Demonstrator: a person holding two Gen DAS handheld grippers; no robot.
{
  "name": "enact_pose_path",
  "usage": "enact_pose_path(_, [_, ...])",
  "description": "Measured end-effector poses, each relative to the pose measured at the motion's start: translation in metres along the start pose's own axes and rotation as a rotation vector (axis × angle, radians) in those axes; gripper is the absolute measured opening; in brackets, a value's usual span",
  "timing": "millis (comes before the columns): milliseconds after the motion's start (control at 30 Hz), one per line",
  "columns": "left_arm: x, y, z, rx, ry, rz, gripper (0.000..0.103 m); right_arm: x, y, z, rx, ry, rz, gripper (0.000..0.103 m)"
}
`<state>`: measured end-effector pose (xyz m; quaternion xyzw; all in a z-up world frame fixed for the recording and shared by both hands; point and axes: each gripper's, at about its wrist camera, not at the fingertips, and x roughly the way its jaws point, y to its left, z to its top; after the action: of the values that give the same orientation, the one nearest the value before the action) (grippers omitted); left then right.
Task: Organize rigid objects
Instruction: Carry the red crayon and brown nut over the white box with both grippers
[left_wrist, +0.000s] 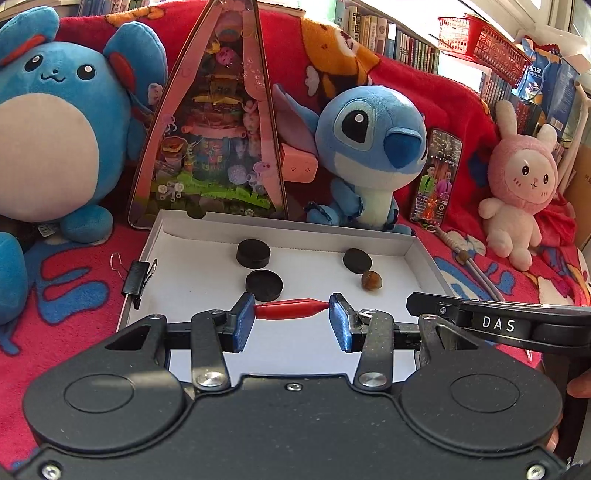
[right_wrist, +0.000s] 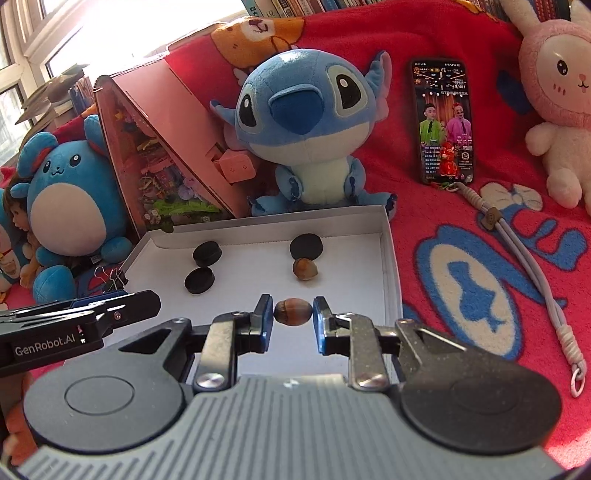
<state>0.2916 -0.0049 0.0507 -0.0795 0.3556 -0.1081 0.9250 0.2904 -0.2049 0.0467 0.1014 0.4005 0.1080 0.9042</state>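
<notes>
A white cardboard tray (left_wrist: 424, 258) (right_wrist: 391, 266) lies on the red blanket. In it are three black discs (left_wrist: 253, 252) (left_wrist: 264, 284) (left_wrist: 357, 260), which also show in the right wrist view (right_wrist: 207, 253) (right_wrist: 199, 280) (right_wrist: 306, 246), and a brown hazelnut (left_wrist: 371, 280) (right_wrist: 305, 268). My left gripper (left_wrist: 291, 314) is shut on a red bullet-shaped piece (left_wrist: 291, 308), held endwise above the tray's near part. My right gripper (right_wrist: 292, 314) is shut on a second hazelnut (right_wrist: 292, 312) over the tray's near right part. The right gripper's body (left_wrist: 498, 317) lies just right of the left one.
A black binder clip (left_wrist: 138, 277) sits at the tray's left edge. Behind the tray stand a pink triangular box (left_wrist: 210, 140), a blue Stitch plush (left_wrist: 373, 147), a phone (left_wrist: 437, 177) and a pink rabbit plush (left_wrist: 517, 177). A big blue plush (left_wrist: 55, 122) is at the left. A lanyard (right_wrist: 517, 266) lies at the right.
</notes>
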Motion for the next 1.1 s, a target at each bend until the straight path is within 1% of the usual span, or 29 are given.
enact_pose_path(200, [0.025, -0.001, 0.005, 0.018, 0.014, 0.03, 0.042, 0.026, -0.001, 0.012, 0.023, 0.032, -0.028, 0.028])
enact_pose_path(333, [0.037, -0.003, 0.004, 0.025, 0.028, 0.044, 0.042, 0.042, -0.001, 0.014, 0.033, 0.048, -0.056, 0.028])
enact_pose_path(433, [0.042, -0.004, 0.0, 0.038, 0.034, 0.048, 0.042, 0.049, 0.0, 0.013, 0.034, 0.052, -0.056, 0.028])
enact_pose_path(700, [0.051, -0.003, -0.003, 0.053, 0.038, 0.08, 0.042, 0.057, 0.003, 0.011, 0.021, 0.045, -0.067, 0.028])
enact_pose_path(867, [0.057, 0.0, -0.004, 0.047, 0.047, 0.081, 0.042, 0.059, 0.005, 0.01, 0.012, 0.034, -0.069, 0.028])
enact_pose_path(1100, [0.058, -0.002, -0.005, 0.075, 0.03, 0.081, 0.042, 0.058, 0.006, 0.008, -0.002, 0.02, -0.073, 0.027])
